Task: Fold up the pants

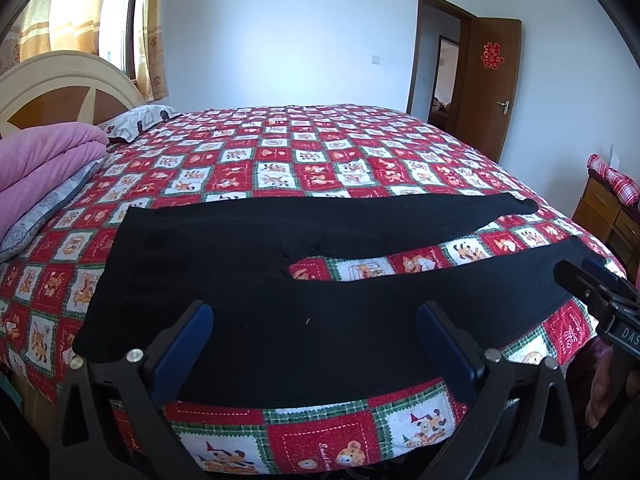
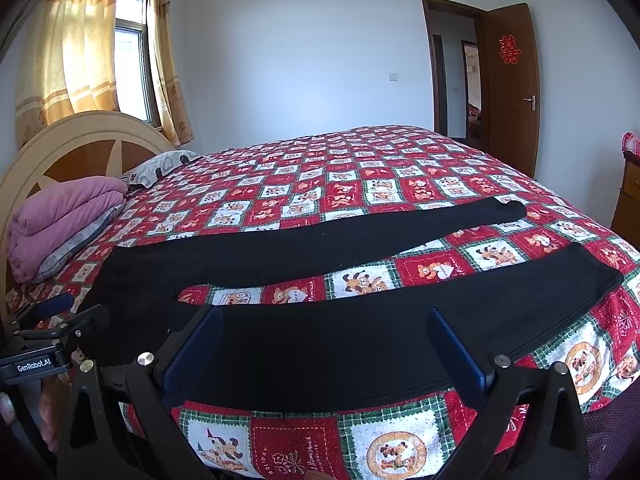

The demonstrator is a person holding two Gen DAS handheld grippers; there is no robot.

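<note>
Black pants [image 1: 224,264] lie flat on the bed [image 1: 304,152], waist at the left, two legs spread apart toward the right. They also show in the right wrist view [image 2: 320,344]. My left gripper [image 1: 316,316] is open, hovering over the near edge of the waist and thigh part. My right gripper [image 2: 328,322] is open, hovering over the near leg. The right gripper shows at the right edge of the left wrist view [image 1: 592,280]; the left gripper shows at the left edge of the right wrist view [image 2: 52,312]. Neither holds cloth.
The bed has a red, white and green patterned quilt [image 2: 360,184]. A folded pink blanket [image 1: 40,160] and pillows lie by the headboard [image 1: 52,84] at the left. A wooden dresser [image 1: 608,216] stands at the right. An open door [image 1: 492,88] is beyond.
</note>
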